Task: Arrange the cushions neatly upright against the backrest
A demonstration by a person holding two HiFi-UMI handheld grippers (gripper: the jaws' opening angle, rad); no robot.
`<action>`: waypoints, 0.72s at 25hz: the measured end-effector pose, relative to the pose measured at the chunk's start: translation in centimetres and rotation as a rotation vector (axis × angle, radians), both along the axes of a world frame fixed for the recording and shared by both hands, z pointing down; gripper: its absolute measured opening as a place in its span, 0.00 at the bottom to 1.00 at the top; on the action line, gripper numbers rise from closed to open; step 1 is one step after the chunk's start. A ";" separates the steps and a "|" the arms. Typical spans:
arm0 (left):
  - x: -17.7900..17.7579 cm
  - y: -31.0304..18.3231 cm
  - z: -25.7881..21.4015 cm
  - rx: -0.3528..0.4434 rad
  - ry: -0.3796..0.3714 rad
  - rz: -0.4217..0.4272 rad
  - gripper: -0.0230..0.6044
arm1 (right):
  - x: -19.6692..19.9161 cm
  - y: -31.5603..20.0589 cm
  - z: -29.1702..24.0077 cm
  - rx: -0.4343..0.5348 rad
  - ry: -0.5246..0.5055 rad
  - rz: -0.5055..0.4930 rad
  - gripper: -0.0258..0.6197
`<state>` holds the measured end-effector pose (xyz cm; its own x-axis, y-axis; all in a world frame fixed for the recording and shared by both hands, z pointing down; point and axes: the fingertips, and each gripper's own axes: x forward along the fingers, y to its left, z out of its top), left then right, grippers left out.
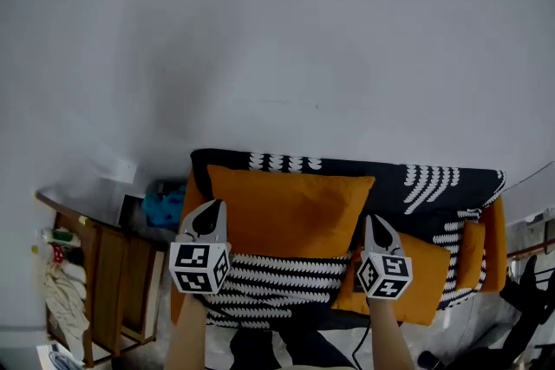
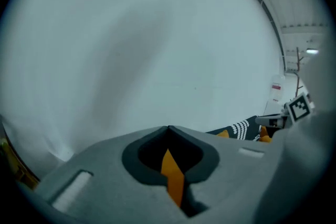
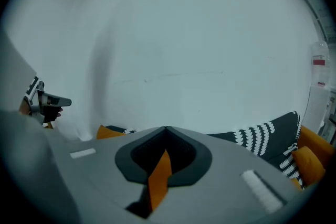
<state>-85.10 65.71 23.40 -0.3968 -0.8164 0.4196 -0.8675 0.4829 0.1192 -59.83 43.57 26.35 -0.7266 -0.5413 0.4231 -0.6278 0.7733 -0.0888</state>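
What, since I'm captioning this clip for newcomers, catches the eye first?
The big orange cushion dominates the middle of the head view, held in front of the black-and-white patterned backrest under a bare white wall. The left gripper and the right gripper pinch its orange fabric, one at each side, jaws shut on it. A second orange cushion sits lower right.

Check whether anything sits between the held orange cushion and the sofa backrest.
Nothing visible does. The orange cushion, pinched by the left gripper and right gripper, hangs right before the patterned backrest.
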 end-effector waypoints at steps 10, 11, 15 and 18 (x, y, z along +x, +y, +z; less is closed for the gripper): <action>5.4 5.3 -6.8 0.070 -0.091 -0.096 0.04 | 2.2 7.6 -4.5 0.048 -0.059 0.005 0.05; 5.7 5.8 -6.9 0.074 -0.090 -0.102 0.04 | 2.3 8.1 -4.9 0.052 -0.063 0.002 0.05; 6.4 6.8 -7.9 0.088 -0.110 -0.096 0.04 | 2.4 8.4 -7.3 0.100 -0.092 0.001 0.05; 6.3 7.0 -9.2 0.105 -0.139 -0.089 0.04 | 2.4 8.1 -9.4 0.129 -0.131 0.023 0.05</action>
<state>-78.83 72.74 14.25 -0.5176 -0.8119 0.2699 -0.8336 0.5496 0.0546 -57.39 51.71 16.95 -0.7578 -0.6019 0.2519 -0.6349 0.7693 -0.0717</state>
